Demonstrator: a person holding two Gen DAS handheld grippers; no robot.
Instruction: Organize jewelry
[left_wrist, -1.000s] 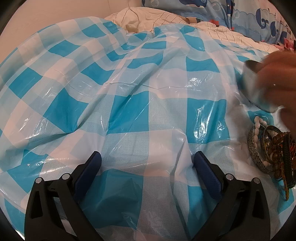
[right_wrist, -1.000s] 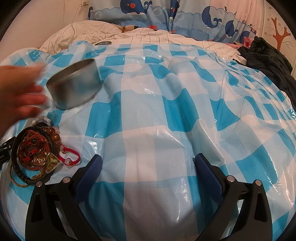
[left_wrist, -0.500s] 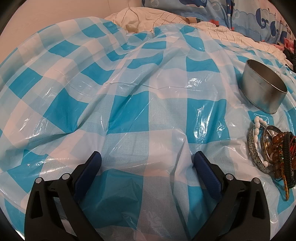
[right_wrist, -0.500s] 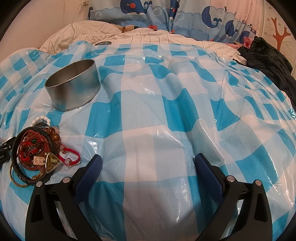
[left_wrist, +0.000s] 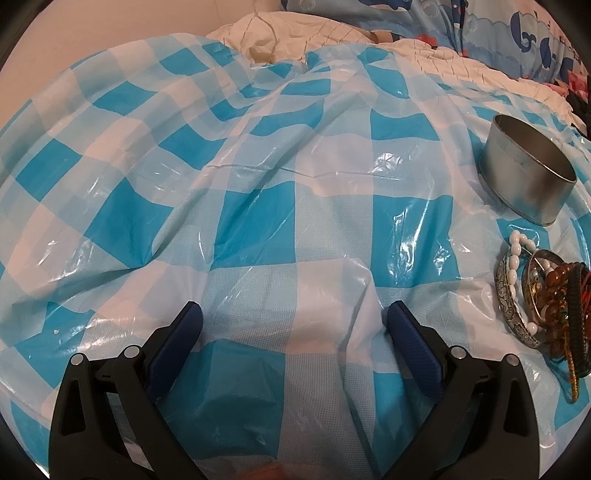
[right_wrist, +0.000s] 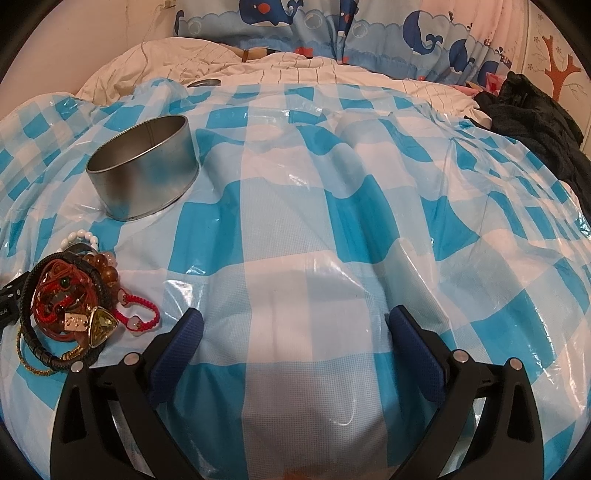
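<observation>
Left gripper (left_wrist: 293, 325) & right gripper (right_wrist: 293, 328): jaws released, wide, nothing between. Round metal tin (right_wrist: 142, 166) upper left of right view; bracelet pile (right_wrist: 70, 306) just below it, apart. Checked plastic sheet (right_wrist: 332, 229) bare centre/right.

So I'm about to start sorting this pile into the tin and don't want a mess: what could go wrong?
The bracelets lie tangled together, so gripping one may drag others along. The metal tin sits tilted on the wrinkled plastic sheet and could tip or slide if nudged. Both grippers are open and empty.
</observation>
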